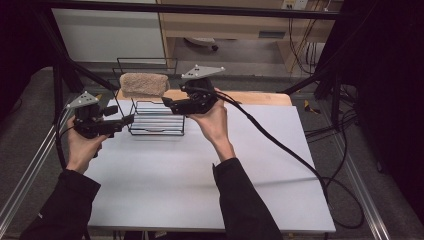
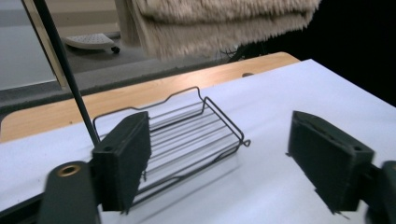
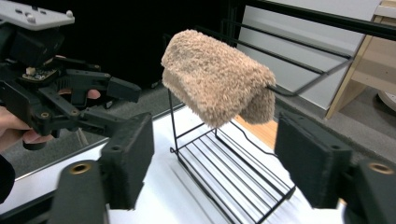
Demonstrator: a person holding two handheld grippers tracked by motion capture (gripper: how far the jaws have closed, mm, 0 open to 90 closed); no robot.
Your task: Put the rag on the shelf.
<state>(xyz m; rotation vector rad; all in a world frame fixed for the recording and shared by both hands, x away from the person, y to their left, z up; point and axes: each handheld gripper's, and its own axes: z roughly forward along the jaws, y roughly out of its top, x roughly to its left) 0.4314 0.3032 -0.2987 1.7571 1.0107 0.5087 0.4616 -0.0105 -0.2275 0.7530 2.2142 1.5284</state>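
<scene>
Both hand-held grippers, left (image 1: 122,114) and right (image 1: 167,101), stand wide open and empty beside a black wire rack (image 1: 156,122) on the white bench (image 1: 210,175); the beige fluffy towel (image 1: 144,85) already drapes over its top rail, the hanging apparently done.

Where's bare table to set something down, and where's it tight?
Free: the white tabletop in front of the black wire rack, and its right half out to the black cable. Tight: the far left, where both grippers flank the rack and its beige fluffy towel.
</scene>
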